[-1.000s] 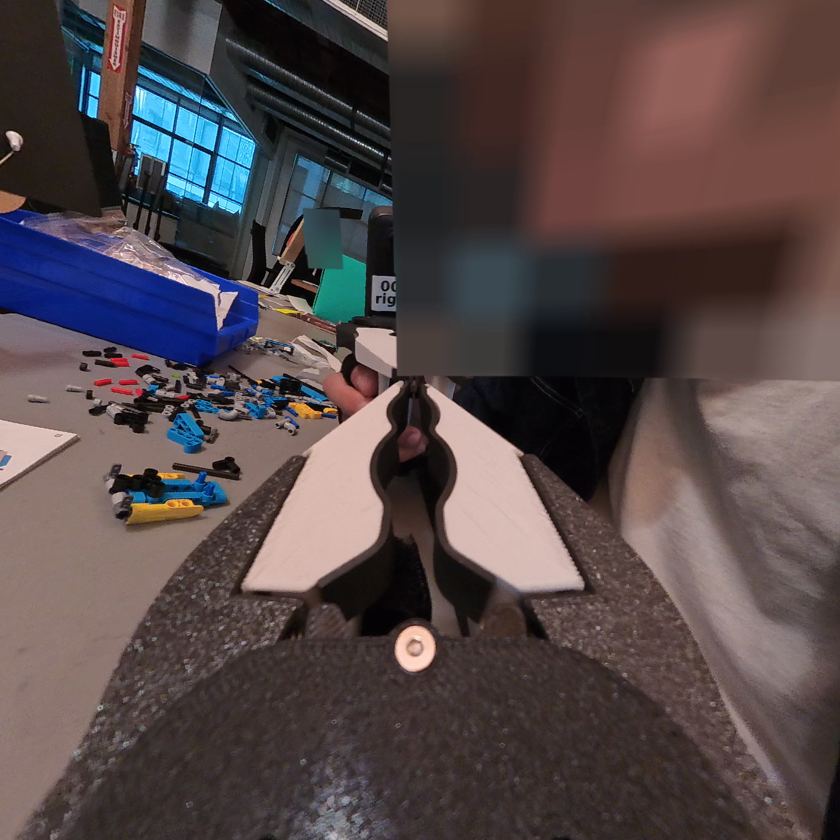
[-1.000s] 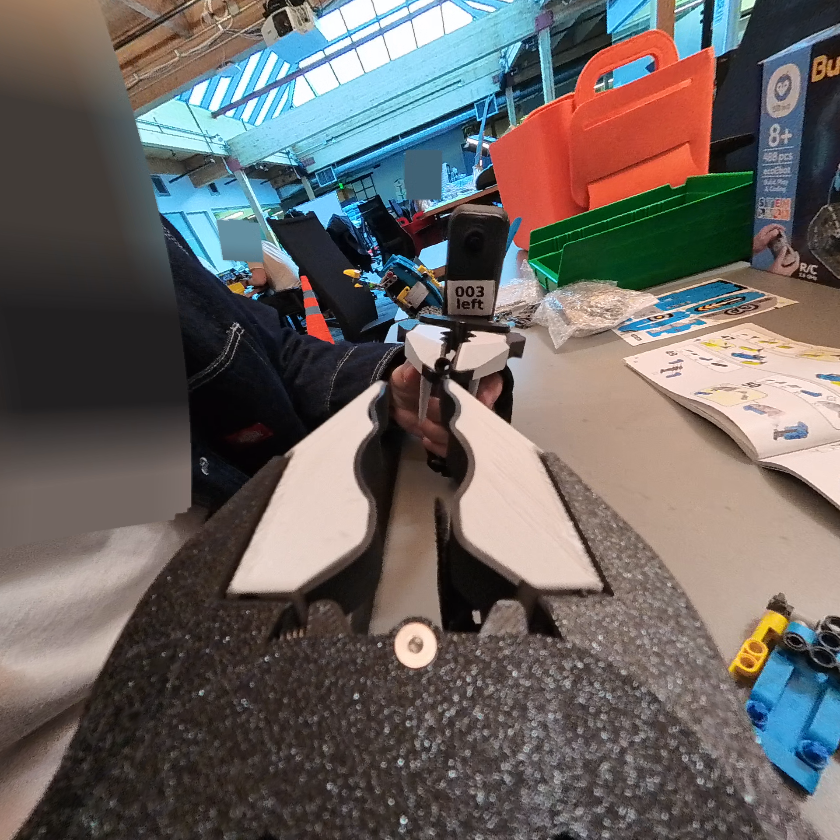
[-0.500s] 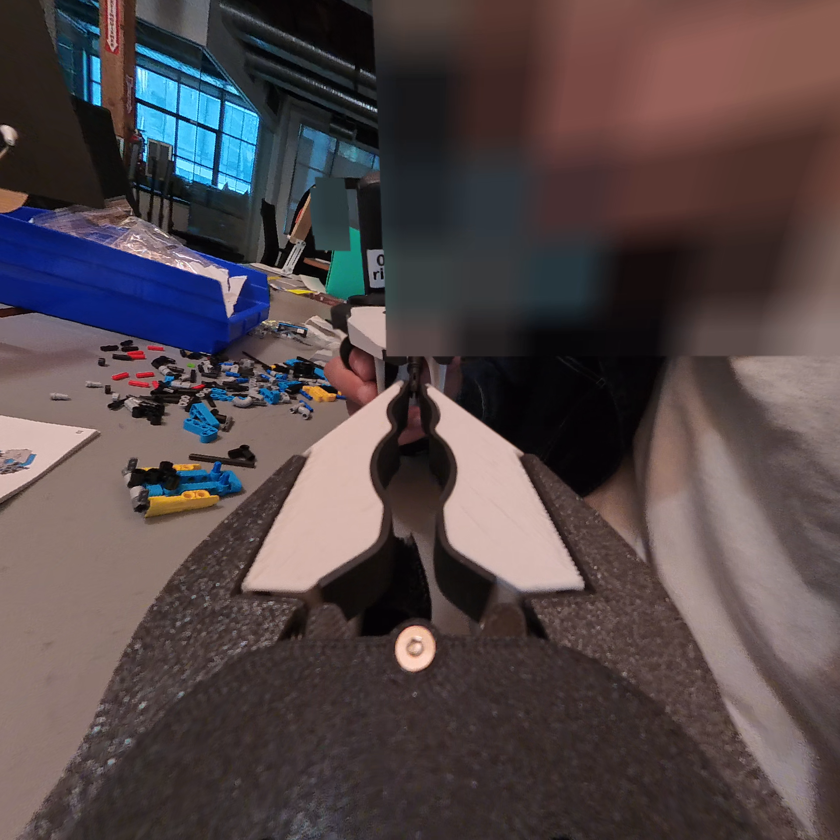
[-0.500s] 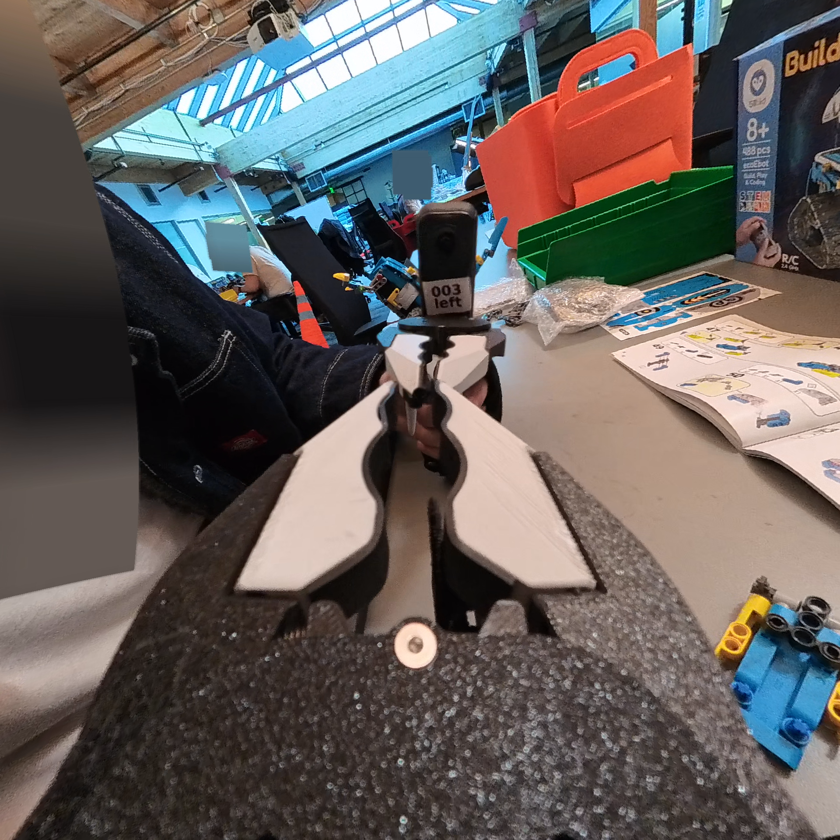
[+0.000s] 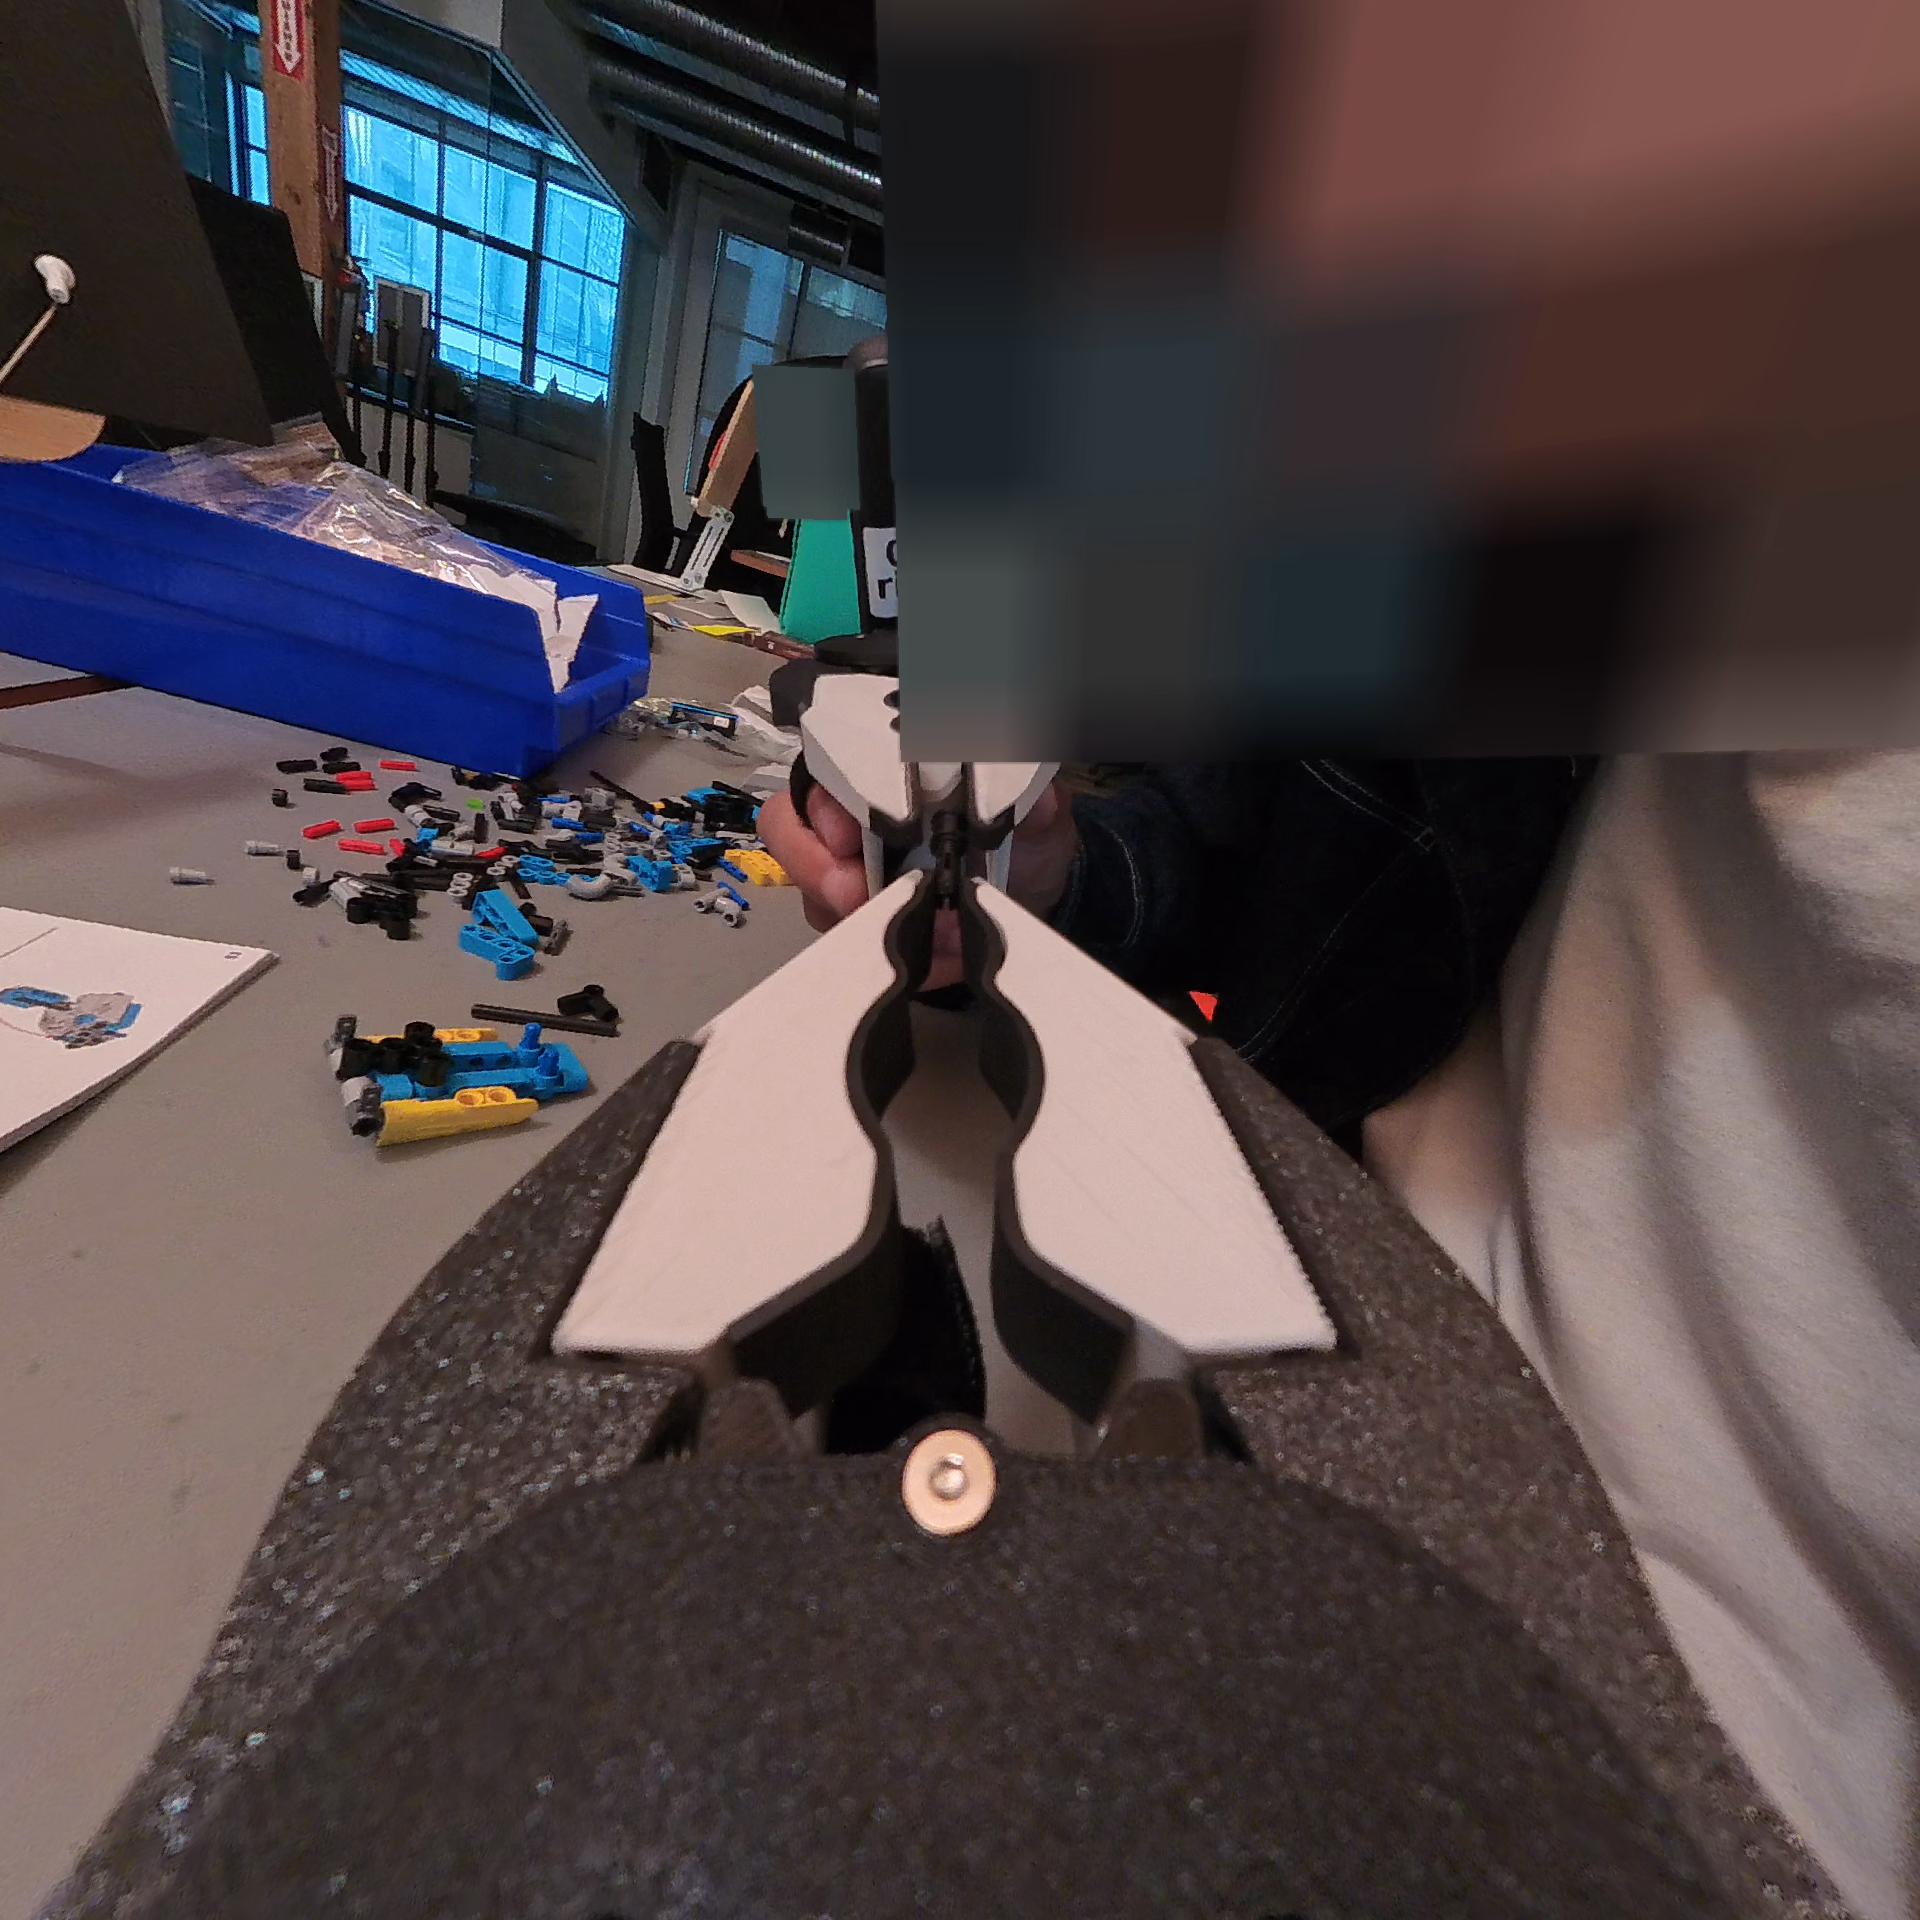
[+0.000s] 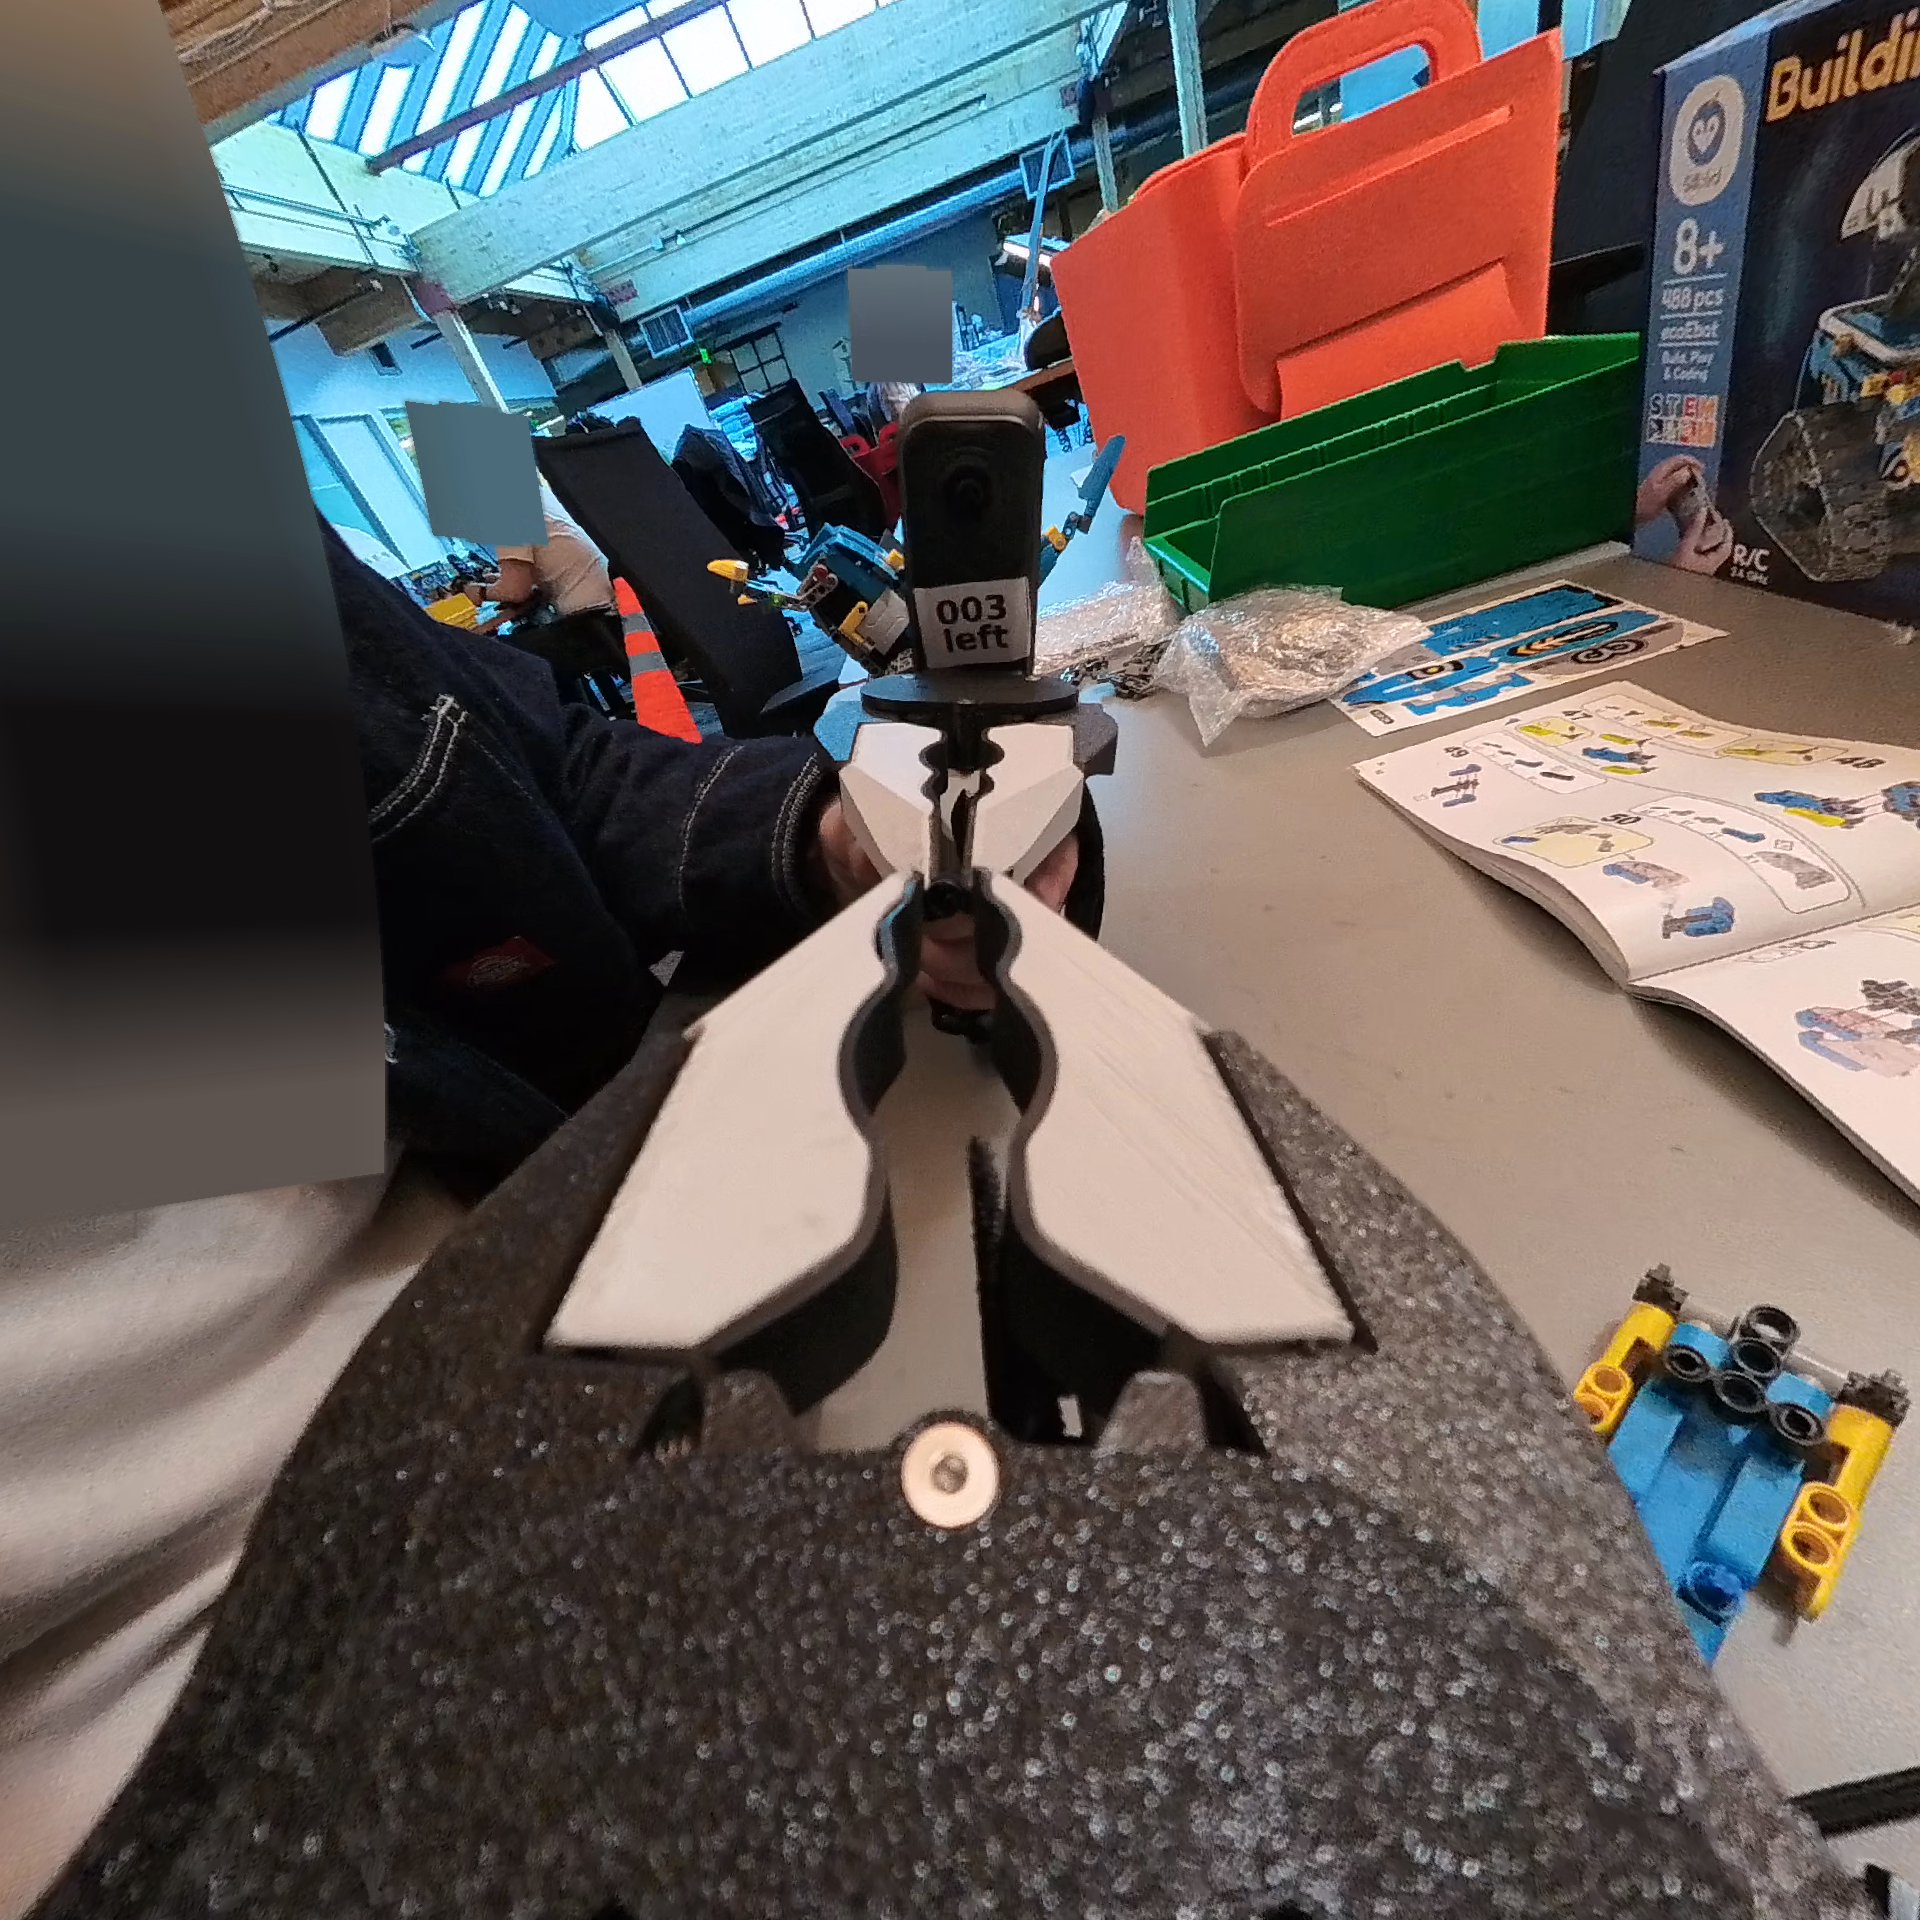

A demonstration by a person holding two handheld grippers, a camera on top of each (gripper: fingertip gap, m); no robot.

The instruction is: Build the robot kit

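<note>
The grey table [image 6: 1351, 935] carries everything here. Farthest back from the two grippers stand an orange bag [image 6: 1330, 229] and a boxed building set [image 6: 1787, 312], with a green bin [image 6: 1392, 499] just in front of the bag. On the other side of the grippers sits a long blue bin [image 5: 291, 613] with clear plastic bags in it. An open instruction booklet [image 6: 1662, 852] lies flat between the green bin and the right gripper. Loose small parts [image 5: 520, 842] are scattered before the blue bin, and a blue and yellow sub-assembly [image 5: 457, 1075] lies nearer the left gripper.

Above the table edge the left gripper [image 5: 943, 883] and right gripper [image 6: 948, 883] point tip to tip, each held in a hand. Both have their fingers pressed together on a small black pin piece [image 6: 945, 899], a slender black part caught between the two sets of tips.
</note>
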